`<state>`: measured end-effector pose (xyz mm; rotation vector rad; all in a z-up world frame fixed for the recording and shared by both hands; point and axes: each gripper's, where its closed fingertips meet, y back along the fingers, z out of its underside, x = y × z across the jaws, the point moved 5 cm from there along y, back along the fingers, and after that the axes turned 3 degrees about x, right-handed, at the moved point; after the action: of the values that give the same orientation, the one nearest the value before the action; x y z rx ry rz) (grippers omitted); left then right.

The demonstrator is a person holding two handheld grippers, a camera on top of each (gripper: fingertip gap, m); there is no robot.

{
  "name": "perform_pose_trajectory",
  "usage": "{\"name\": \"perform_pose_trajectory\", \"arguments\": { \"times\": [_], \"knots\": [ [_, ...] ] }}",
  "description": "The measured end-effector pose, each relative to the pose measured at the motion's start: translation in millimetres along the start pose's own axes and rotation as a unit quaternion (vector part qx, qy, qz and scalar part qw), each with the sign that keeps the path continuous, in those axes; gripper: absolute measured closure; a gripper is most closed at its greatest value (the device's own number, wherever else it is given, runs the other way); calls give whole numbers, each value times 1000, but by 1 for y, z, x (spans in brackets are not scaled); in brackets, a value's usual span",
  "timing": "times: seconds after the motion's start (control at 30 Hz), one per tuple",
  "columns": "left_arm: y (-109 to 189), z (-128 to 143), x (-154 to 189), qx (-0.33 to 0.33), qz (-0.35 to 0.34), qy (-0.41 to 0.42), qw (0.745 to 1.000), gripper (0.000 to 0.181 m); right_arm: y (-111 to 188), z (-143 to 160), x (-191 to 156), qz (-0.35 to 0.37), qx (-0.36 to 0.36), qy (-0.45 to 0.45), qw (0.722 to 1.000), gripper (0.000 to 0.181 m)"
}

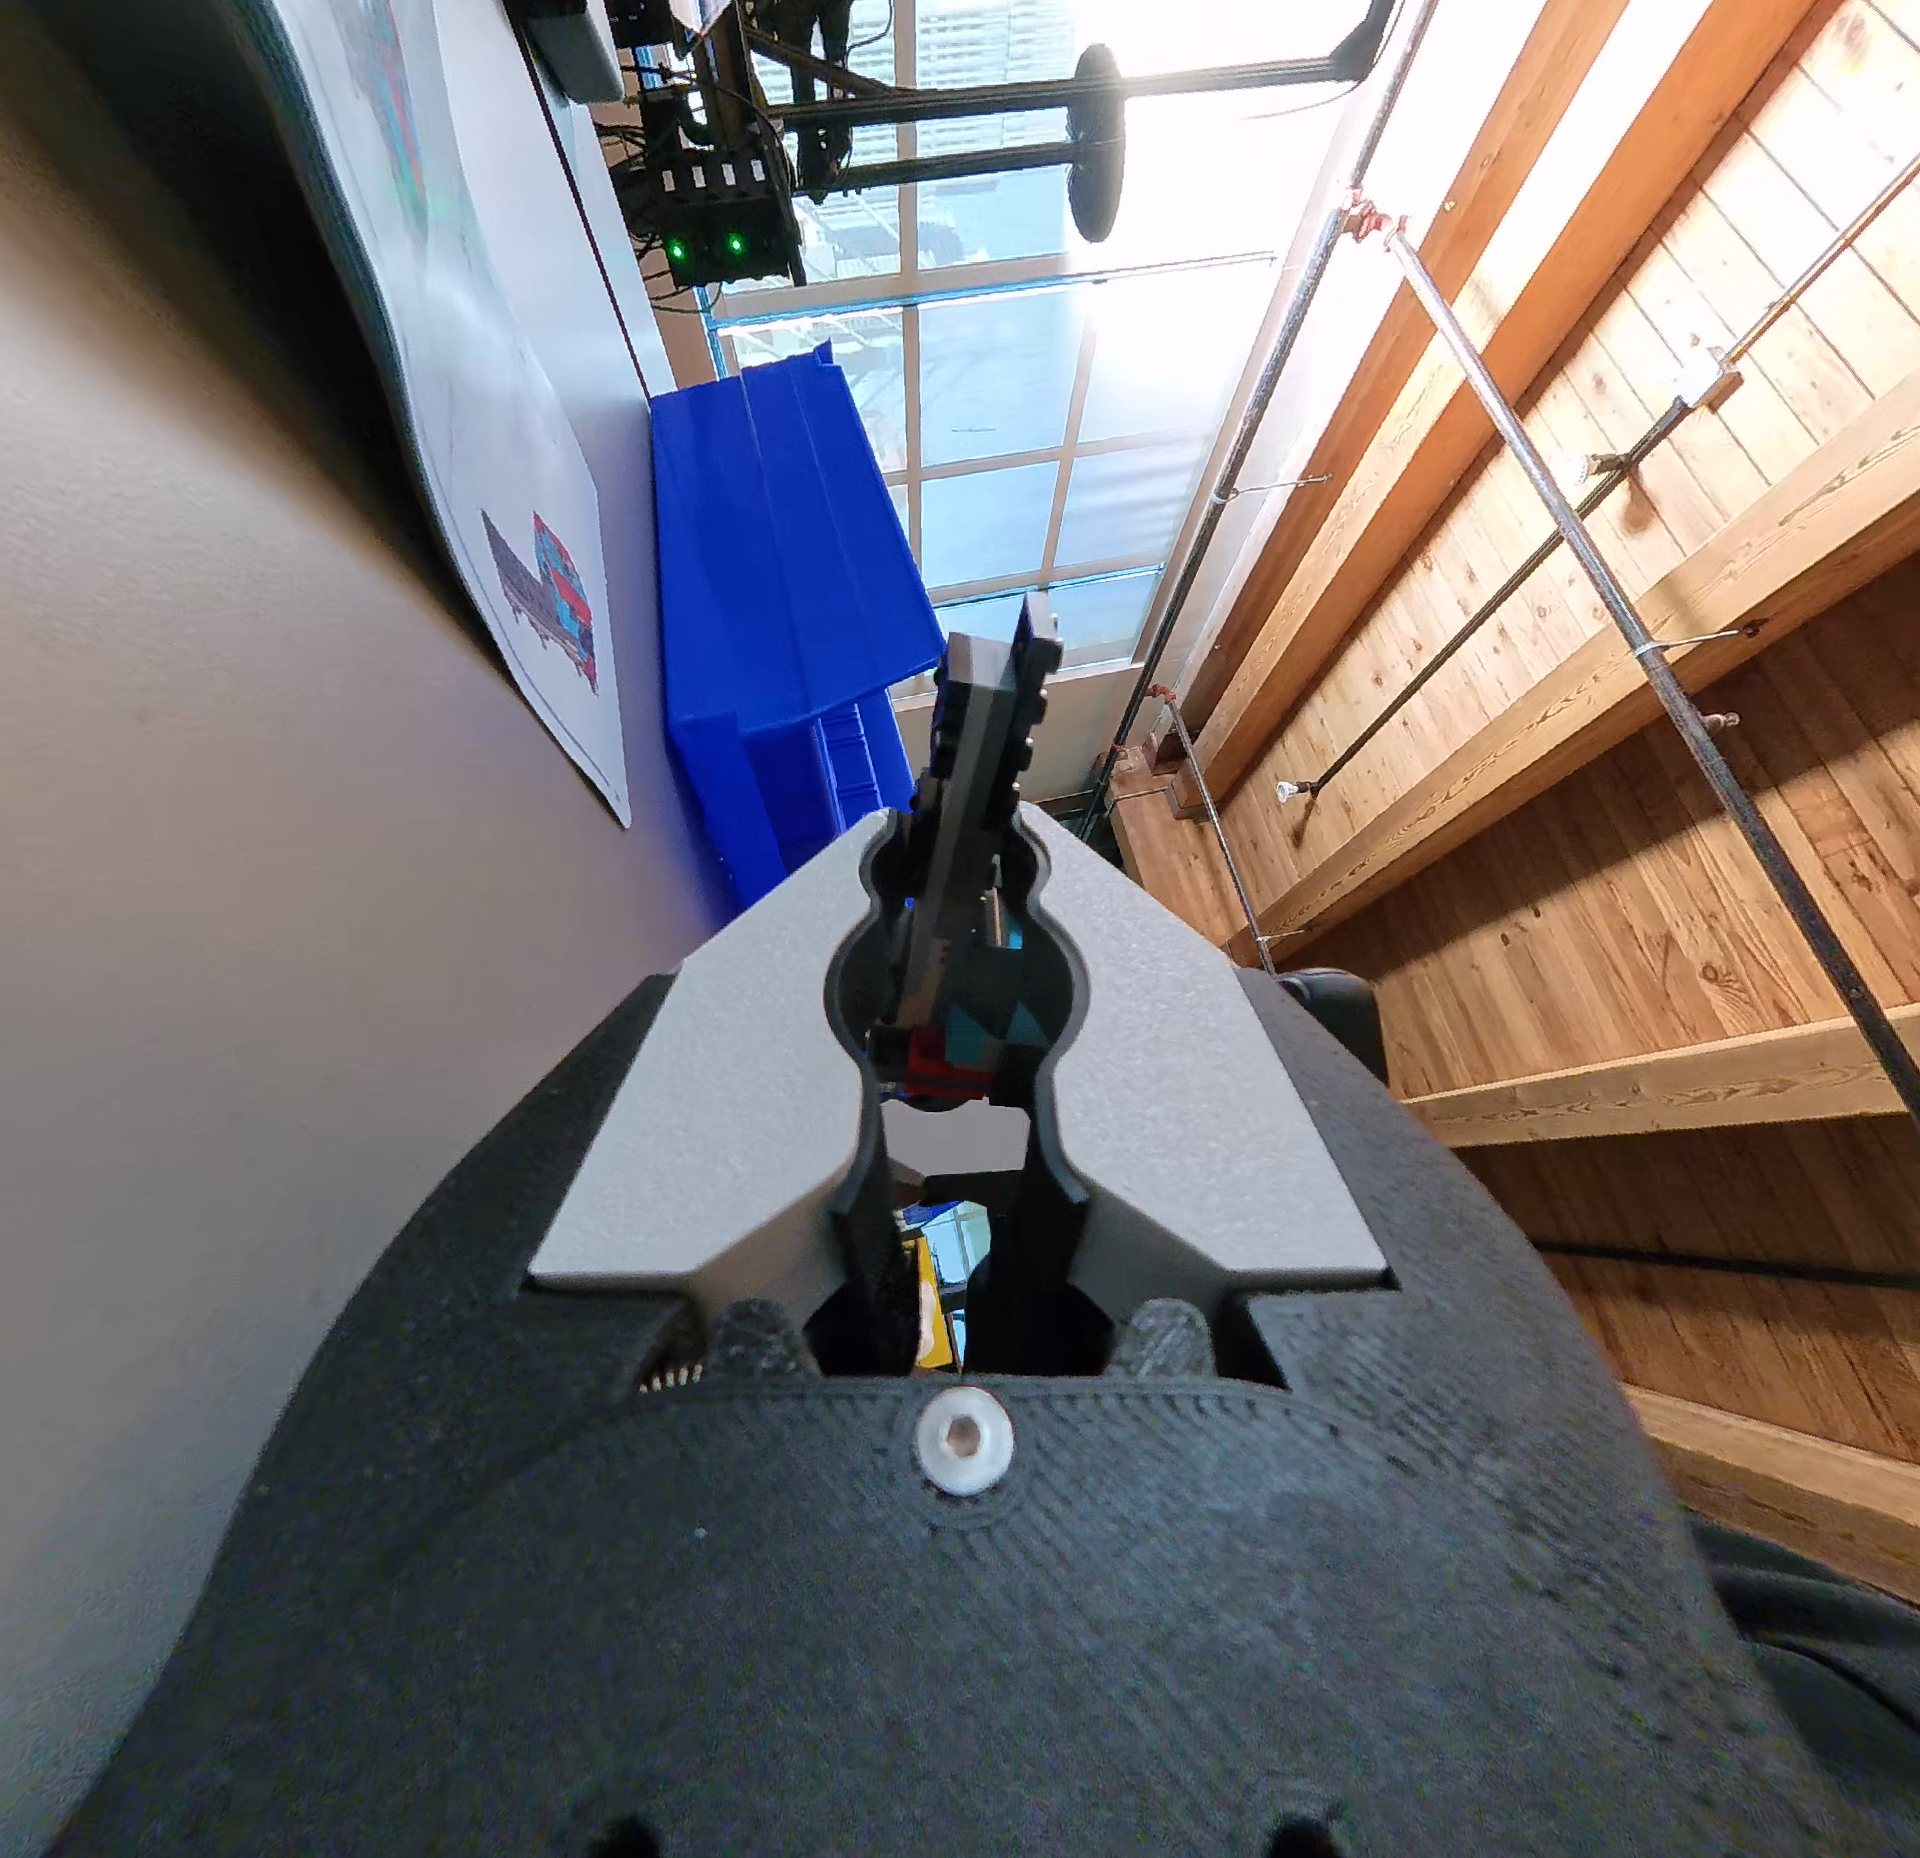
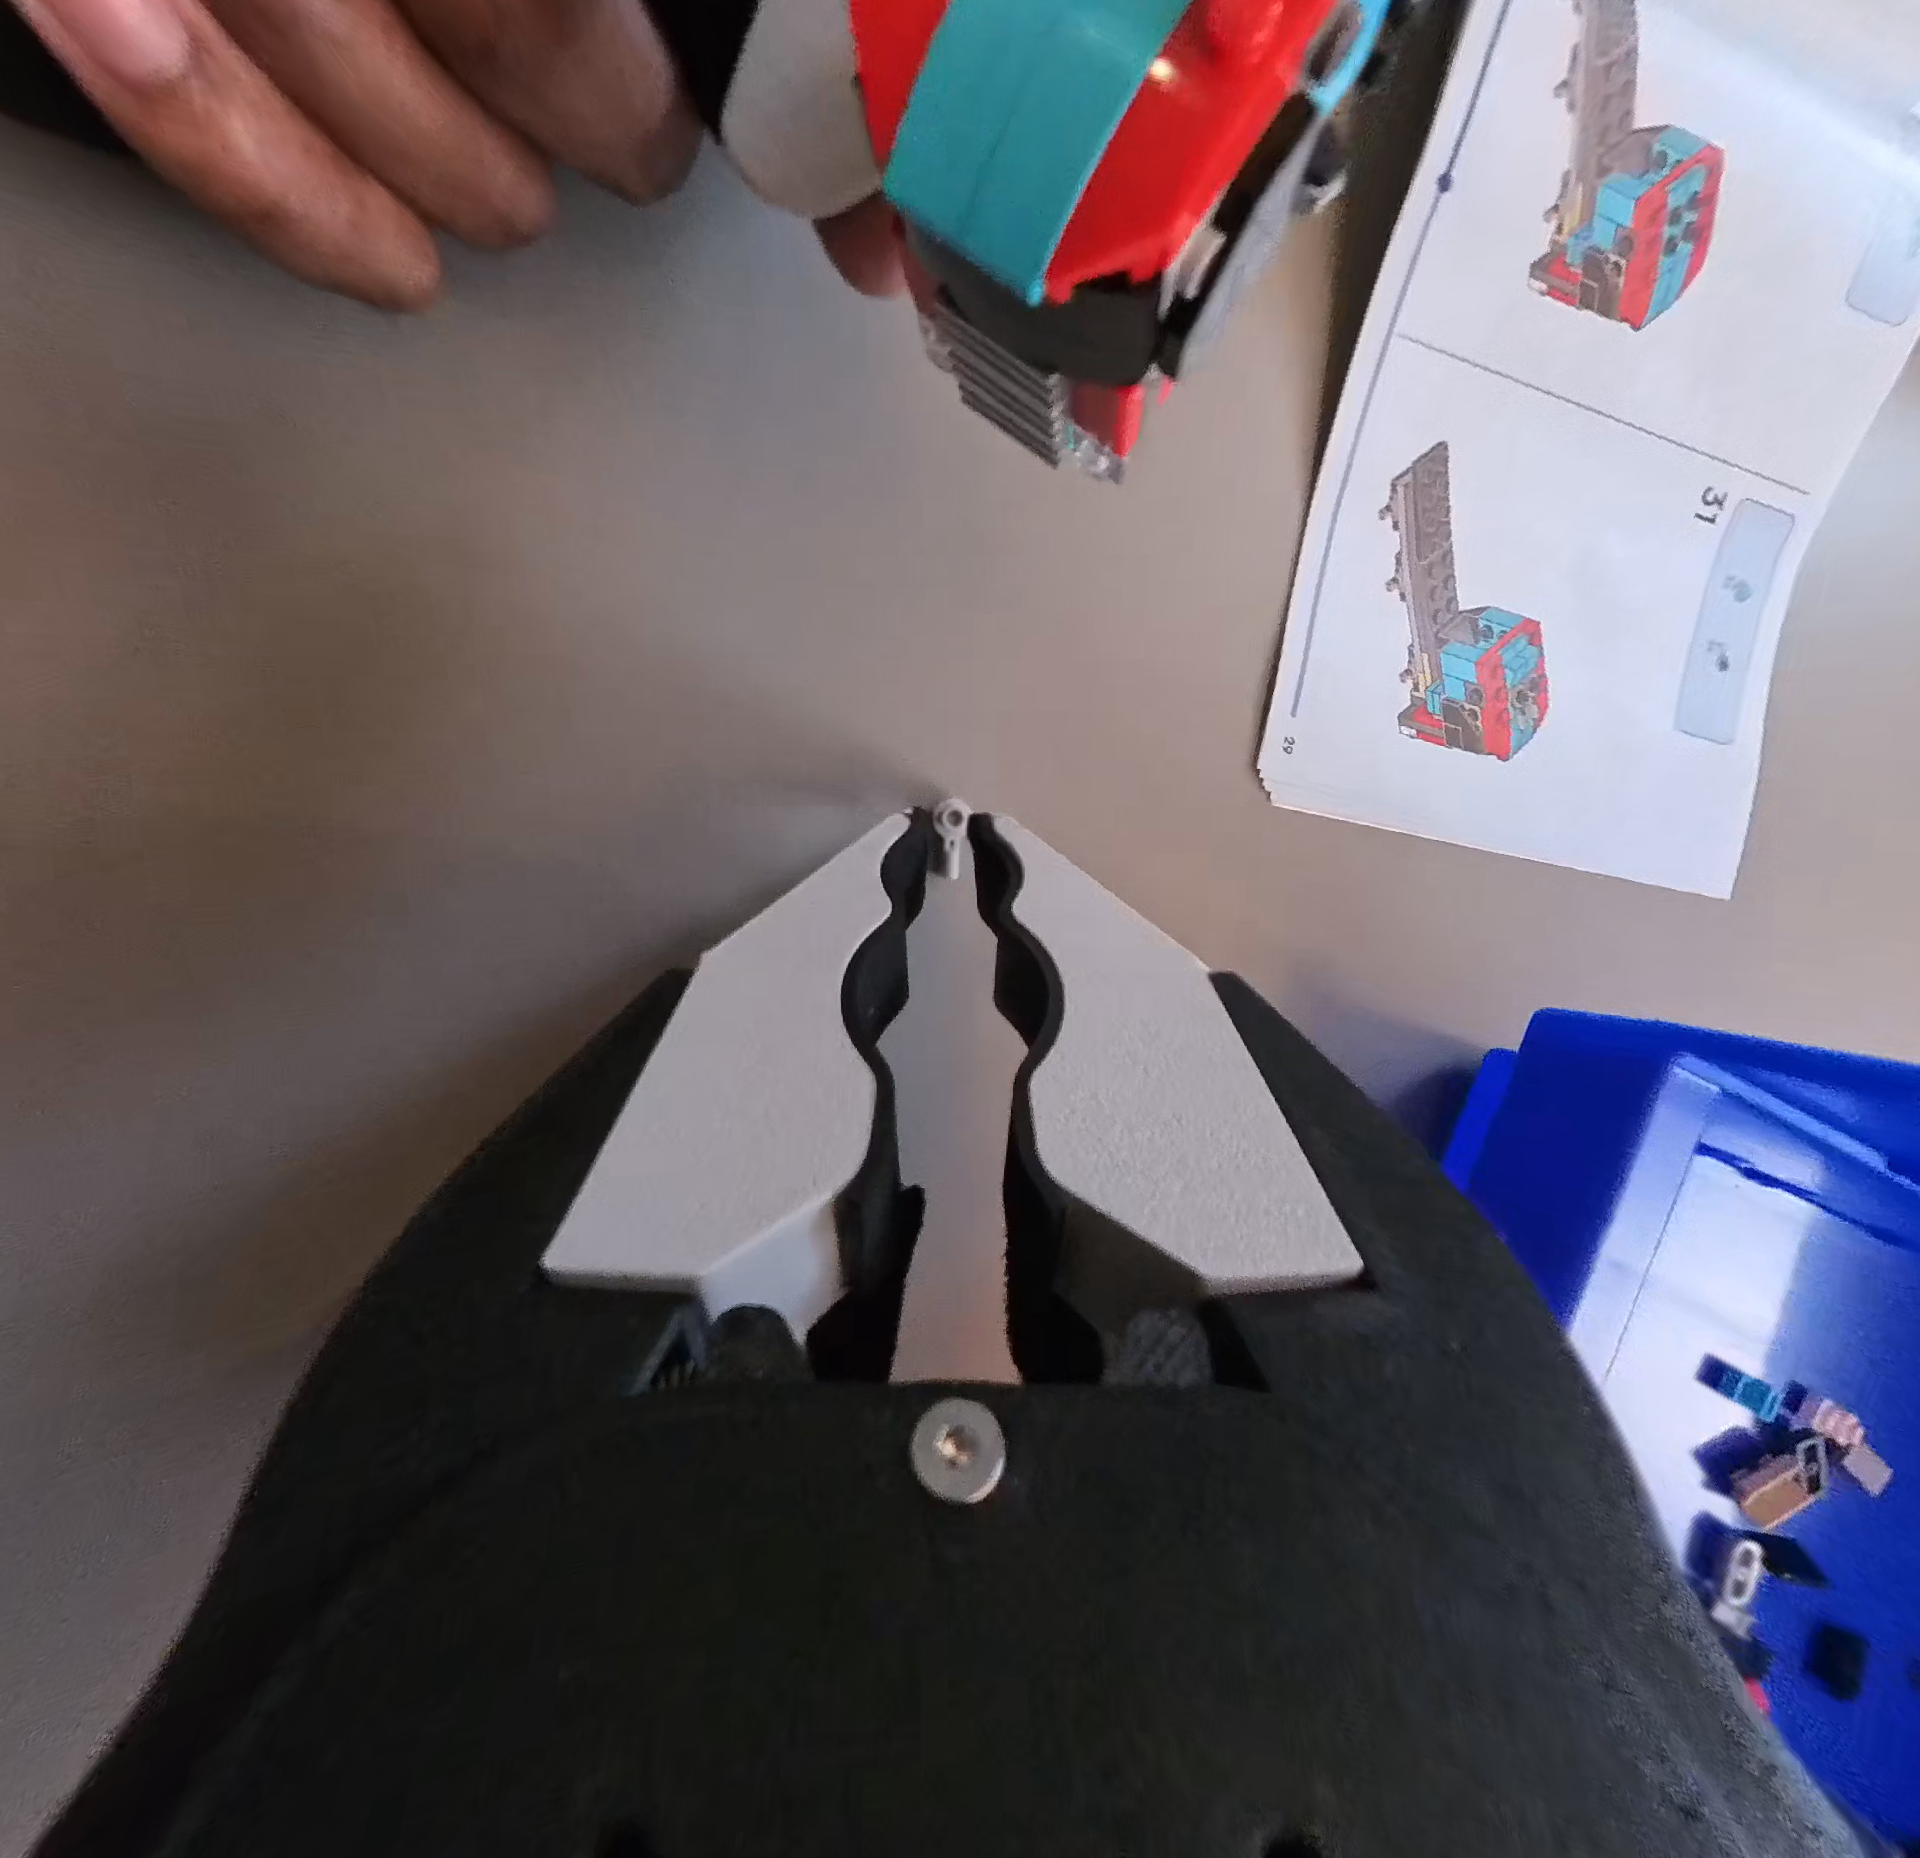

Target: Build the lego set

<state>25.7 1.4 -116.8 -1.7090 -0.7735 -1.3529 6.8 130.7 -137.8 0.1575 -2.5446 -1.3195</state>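
A: Where is the model?

B: The half-built lego model [image 1: 977,873] sits clamped between the jaws of the left gripper [image 1: 961,832], its long grey studded strip sticking out past the tips and the red and teal block deeper in the jaw hollow. In the right wrist view the same model [image 2: 1049,146] hangs above the table [image 2: 520,613], with a hand [image 2: 343,104] beside it.

A: Why hold it up like that?

B: Probably to turn a face toward the other claw, so that a part can be pressed on.

A: And the right one?

B: The right gripper [image 2: 948,829] pinches a tiny grey piece [image 2: 949,834] at its very tips, low over the table. It looks like a small clip or pin, though it's too small to be sure. A tip pinch leaves most of the piece free to be seated.

A: What else is around?

B: The instruction booklet [image 2: 1538,520] lies open beyond the model, within sight for checking the step. A blue bin [image 2: 1683,1102] near the right claw holds loose pieces [image 2: 1777,1476].
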Motion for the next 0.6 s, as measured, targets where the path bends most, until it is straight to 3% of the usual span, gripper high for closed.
{"name": "perform_pose_trajectory", "arguments": {
  "times": [0.4, 0.6],
  "knots": [
    [0, 0, -2, 7, -19, -8, 1000, 164, -7, 3, 4, 26, 1, -79, 997, 174],
    [2, -2, -6, 26, -45, -16, 999, 164, 19, -21, 14, 72, 74, -153, 983, 174]
  ]
}}
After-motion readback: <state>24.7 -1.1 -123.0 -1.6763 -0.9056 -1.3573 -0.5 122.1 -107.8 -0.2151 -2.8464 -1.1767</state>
